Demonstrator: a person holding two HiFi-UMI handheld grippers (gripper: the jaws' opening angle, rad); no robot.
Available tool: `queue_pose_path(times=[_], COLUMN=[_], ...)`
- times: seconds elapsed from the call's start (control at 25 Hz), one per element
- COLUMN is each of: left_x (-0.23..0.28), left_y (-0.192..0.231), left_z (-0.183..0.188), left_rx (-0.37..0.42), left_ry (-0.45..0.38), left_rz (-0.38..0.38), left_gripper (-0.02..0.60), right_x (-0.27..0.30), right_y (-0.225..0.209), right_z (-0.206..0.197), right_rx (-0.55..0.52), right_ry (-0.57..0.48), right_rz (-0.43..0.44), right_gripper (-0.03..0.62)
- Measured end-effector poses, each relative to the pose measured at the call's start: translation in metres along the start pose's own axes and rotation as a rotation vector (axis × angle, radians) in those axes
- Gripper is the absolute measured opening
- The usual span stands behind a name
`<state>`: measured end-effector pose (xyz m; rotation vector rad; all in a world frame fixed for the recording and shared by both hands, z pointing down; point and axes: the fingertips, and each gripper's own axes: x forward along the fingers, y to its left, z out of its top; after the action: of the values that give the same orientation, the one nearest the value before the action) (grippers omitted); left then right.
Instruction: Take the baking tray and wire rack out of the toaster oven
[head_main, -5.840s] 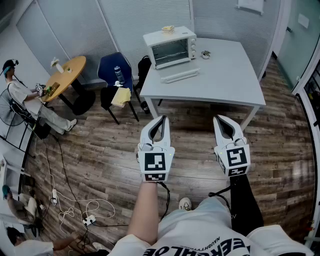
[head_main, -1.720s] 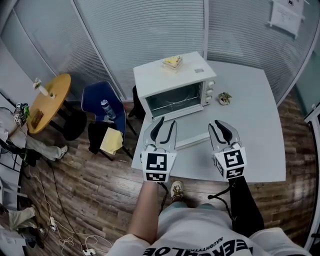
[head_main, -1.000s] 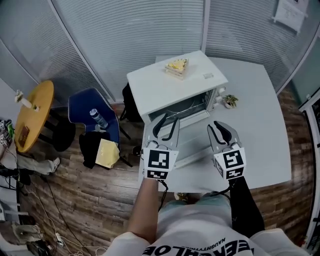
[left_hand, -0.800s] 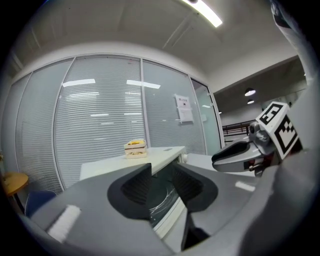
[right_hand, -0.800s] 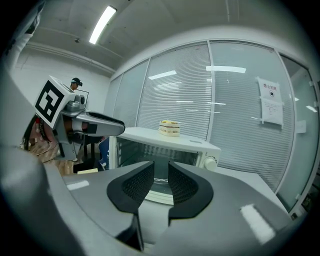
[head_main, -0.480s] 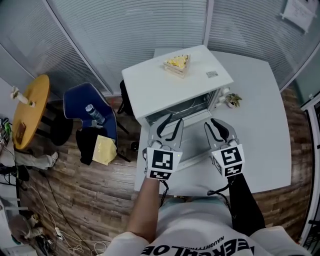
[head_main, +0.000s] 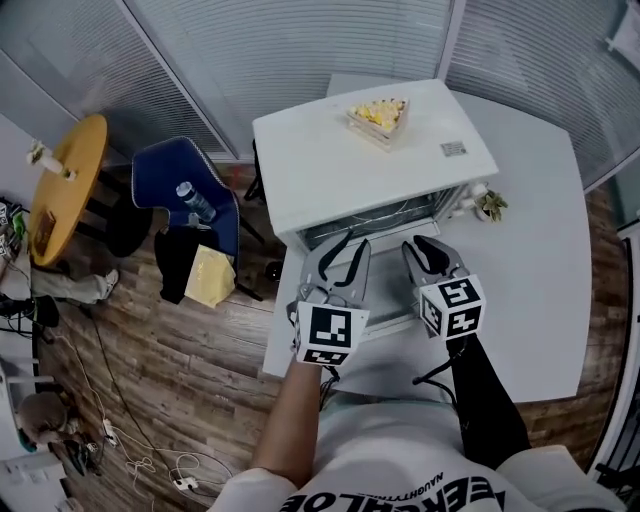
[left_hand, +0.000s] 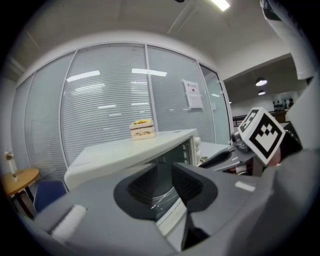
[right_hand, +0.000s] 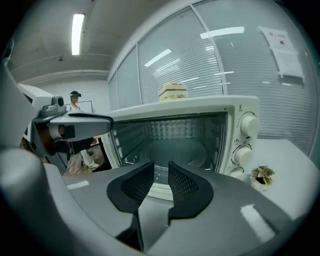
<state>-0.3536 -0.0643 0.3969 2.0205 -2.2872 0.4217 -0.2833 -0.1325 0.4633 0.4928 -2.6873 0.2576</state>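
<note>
Toaster oven (head_main: 350, 160) on white table (head_main: 525, 285), seemingly wooden floor (head_main: 180, 340); left gripper (head_main: 349, 246) parted, right gripper (head_main: 422, 246) narrower, both empty.

The toaster oven (head_main: 330, 170) had a smooth white casing and a shiny, dimpled metal cavity (right_hand: 175, 145). The table (head_main: 540, 280) looked matt white. At its nine o'clock, the floor (head_main: 190, 350) was grainy wood. The right gripper (right_hand: 160, 168) bore black cross-hatched pads (right_hand: 182, 182).

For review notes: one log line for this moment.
toaster oven: door open | rack: inside | left gripper: open, empty | right gripper: open, empty
</note>
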Motion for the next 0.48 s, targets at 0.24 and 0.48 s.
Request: queue_pose_path(times=[0.24,0.48], left_x=[0.002,-0.001], left_y=[0.011,0.016], left_z=[-0.017,-0.030], left_rx=[-0.030,-0.053], left_ry=[0.023,0.042], left_rz=[0.060,0.092], left_gripper=[0.150,0.150], right_x=[0.027,0.054], right_y=[-0.011,-0.010], right_z=[-0.015,-0.035], right_rx=[0.241,0.571], right_ry=[-0.013,-0.003], right_rz=[0.052,0.114], right_gripper=[0.084,0.103])
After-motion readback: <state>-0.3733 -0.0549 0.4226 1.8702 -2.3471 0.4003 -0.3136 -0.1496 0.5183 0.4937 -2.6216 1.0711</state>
